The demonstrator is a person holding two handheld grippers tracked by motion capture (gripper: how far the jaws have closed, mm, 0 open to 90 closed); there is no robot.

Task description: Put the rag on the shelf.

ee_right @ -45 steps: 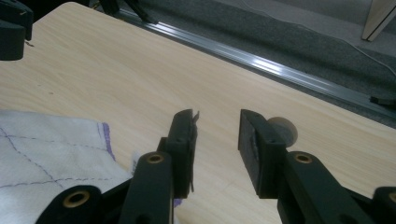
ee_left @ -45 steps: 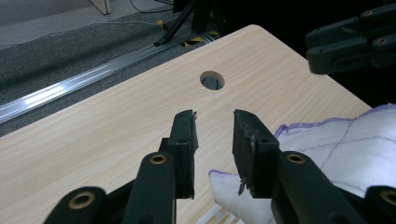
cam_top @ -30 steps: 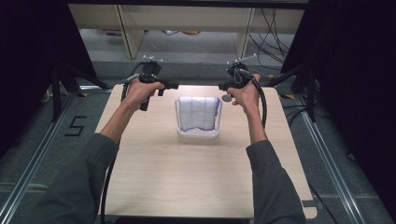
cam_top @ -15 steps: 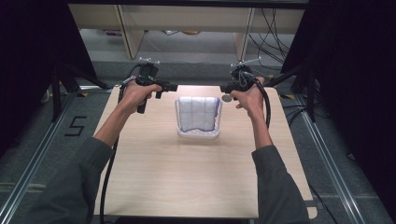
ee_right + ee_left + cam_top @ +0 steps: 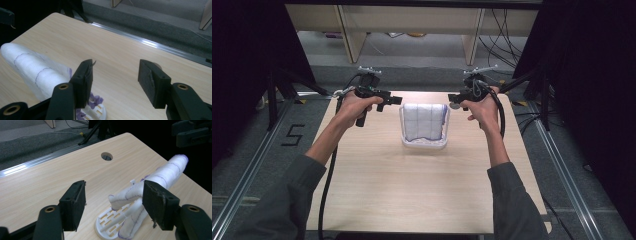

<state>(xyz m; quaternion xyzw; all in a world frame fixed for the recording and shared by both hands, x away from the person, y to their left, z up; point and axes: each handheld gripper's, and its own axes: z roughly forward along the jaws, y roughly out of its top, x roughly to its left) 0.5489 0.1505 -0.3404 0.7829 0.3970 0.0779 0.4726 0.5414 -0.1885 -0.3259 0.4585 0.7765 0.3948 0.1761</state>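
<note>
Both the left gripper (image 5: 113, 203) and the right gripper (image 5: 115, 80) stand wide open and hold nothing, each hovering above the far part of the desk (image 5: 422, 190). The white cloth (image 5: 424, 121) draped over a slotted white rack (image 5: 424, 143) lies between them, just beside each. The rack's base is cut off at the bottom edge of both gripper views, and the cloth hides most of it.

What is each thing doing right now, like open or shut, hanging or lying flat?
Left gripper: open, holding nothing, beside the rack.
Right gripper: open, holding nothing, beside the rack.
Towel: draped over the rack, hanging down both sides.
Rack: upright on the table, mostly covered by the towel.
Table: flat, with a round hole near one edge.
</note>
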